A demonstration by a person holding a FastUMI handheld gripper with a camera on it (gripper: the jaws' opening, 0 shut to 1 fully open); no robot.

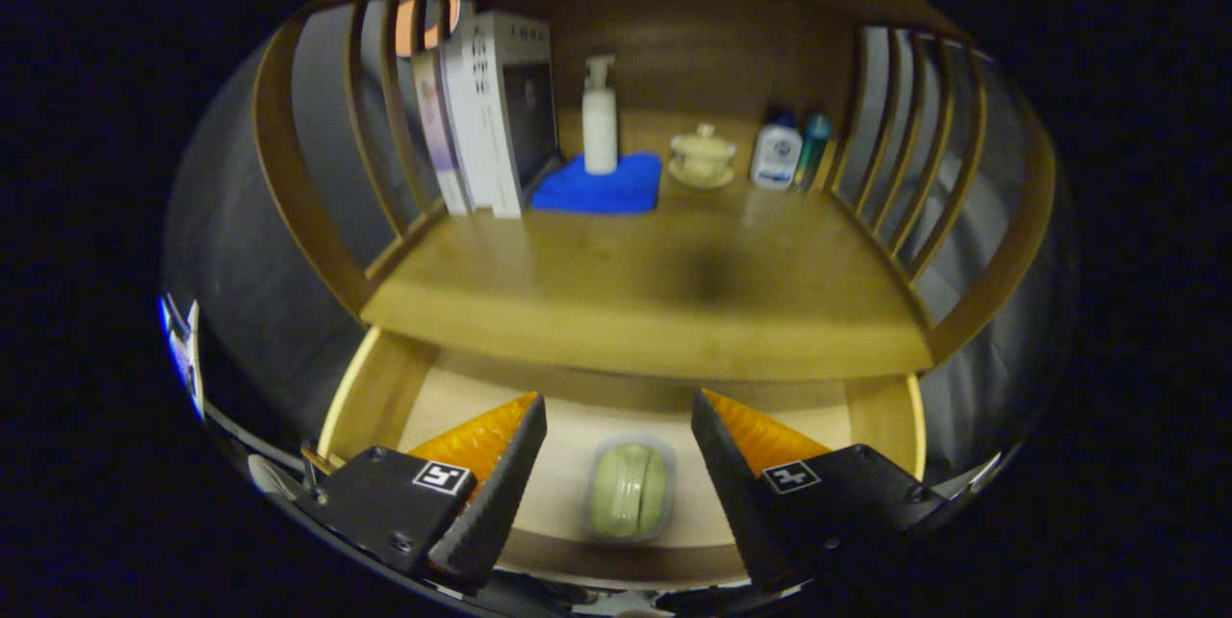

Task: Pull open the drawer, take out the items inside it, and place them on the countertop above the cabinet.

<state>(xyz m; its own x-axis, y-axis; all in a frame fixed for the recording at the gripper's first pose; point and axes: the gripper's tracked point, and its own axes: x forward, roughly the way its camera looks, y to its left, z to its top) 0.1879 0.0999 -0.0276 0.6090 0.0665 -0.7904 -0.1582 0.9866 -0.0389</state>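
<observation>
My tongs point(616, 450) hang over the pulled-out drawer point(371, 397) with their two fingers point(500, 483) spread wide apart, gripping nothing. Between them, lower down on the pale drawer floor, lies the one item I can see in there: a small clear container point(628, 489) with something pale green and rounded inside. It sits about midway between my fingers, and neither finger touches it; there is bare drawer floor on both sides of it. How far above it I am, I cannot tell. It lies nearer the drawer's front edge than its back.

Beyond my fingertips, above the drawer, the wooden worktop point(635, 296) of the cabinet stretches away, its near part bare. At its far end, against the back panel, stand a few things: a group of upright boxes point(491, 113) on the left, beside them a blue cloth point(602, 185) lying flat with a white pump bottle point(599, 117) standing on it, then a small lidded cup on a saucer point(702, 158), and to the right of that a white bottle with a blue cap point(776, 152) just beside a slim teal bottle point(813, 148). Curved wooden slats point(905, 166) rail the worktop on both sides.
</observation>
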